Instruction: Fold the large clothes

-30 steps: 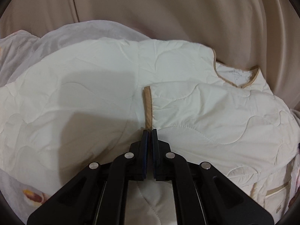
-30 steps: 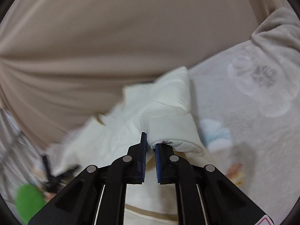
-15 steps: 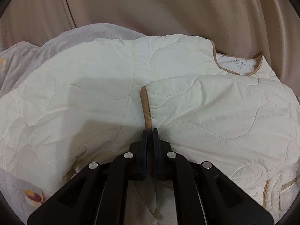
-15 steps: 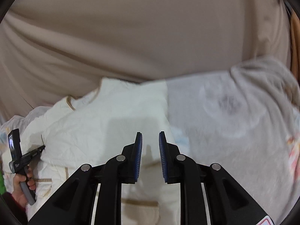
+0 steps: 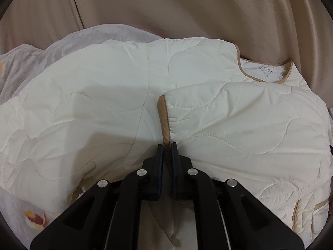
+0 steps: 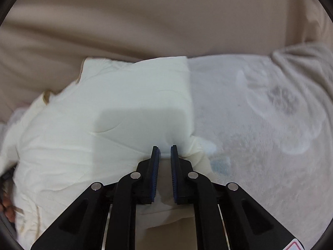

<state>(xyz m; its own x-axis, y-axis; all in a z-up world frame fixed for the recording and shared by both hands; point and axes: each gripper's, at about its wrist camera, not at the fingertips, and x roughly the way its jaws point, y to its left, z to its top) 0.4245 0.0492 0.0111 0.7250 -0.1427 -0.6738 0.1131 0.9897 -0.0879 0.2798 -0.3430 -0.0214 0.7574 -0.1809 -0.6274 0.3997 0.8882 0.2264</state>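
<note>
Jacket (image 5: 104,108) lies crosswise, neckline rightward; left hand-held gripper (image 5: 167,145) pinches its tan cuff (image 5: 164,118), right hand-held gripper (image 6: 165,149) nips its hem.

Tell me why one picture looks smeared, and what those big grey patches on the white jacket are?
Right wrist view: soft and smeared all over, the blanket fuzziest, likely motion blur; the grey block on the jacket is a shadow. Left wrist view: sharp, quilting stitches and neck label readable; a broad shadow covers the jacket's left half. Both views bulge, with dark round corners, as fisheye lenses do.

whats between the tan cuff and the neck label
Between cuff and label lies only the folded quilted sleeve, seen in the left wrist view.
</note>
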